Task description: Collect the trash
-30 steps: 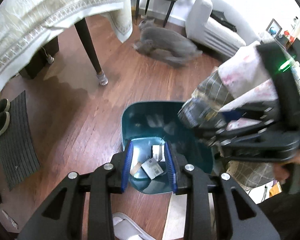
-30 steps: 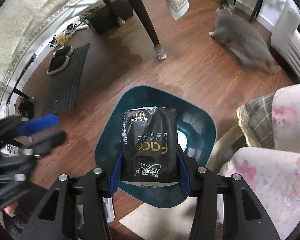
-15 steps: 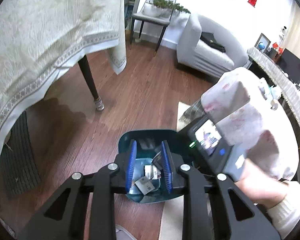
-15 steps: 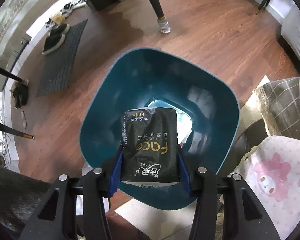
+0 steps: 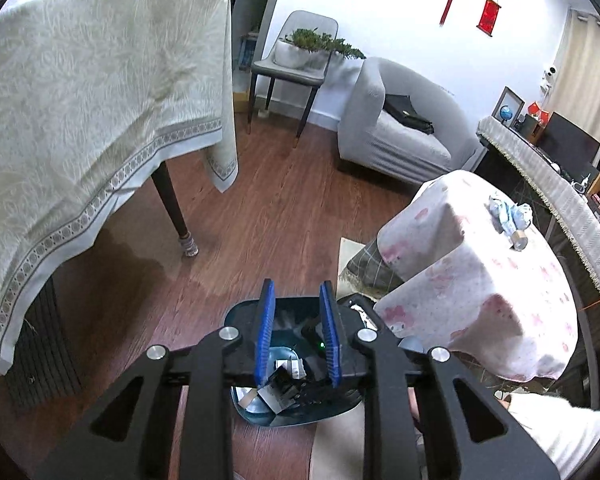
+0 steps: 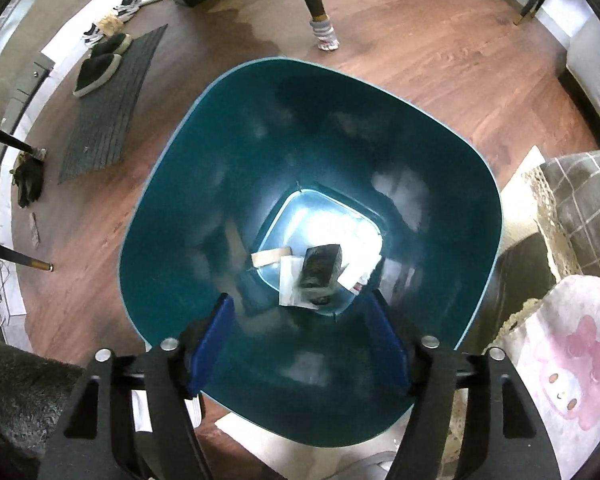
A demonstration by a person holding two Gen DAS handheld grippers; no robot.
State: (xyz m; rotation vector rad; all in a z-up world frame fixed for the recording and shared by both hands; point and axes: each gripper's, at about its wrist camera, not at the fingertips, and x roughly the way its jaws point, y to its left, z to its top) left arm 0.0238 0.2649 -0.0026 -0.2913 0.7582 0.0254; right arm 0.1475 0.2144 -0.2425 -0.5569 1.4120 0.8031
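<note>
The right gripper [image 6: 300, 340] points straight down into the teal trash bin [image 6: 204, 160], its blue fingers [image 6: 214, 344] spread wide with nothing between them; they have just been opening. The black tissue pack [image 6: 320, 276] lies at the bottom of the bin, at about twelve o'clock from the fingers, resting on white paper scraps [image 6: 290, 284] with a tan strip at its ten o'clock. It looks blurred, so whether it has quite settled is hard to tell.

In the left wrist view, the left gripper [image 5: 298, 332] hangs above the same bin [image 5: 240, 316], its fingers [image 5: 266, 332] drawn fairly close together with nothing grasped between them; they have narrowed a little. At two o'clock stands a surface under a pink-patterned cloth [image 5: 480, 280], with crumpled wrappers [image 5: 508, 216] on its far end. At ten o'clock is a table draped in a cream cloth [image 5: 80, 120].
</note>
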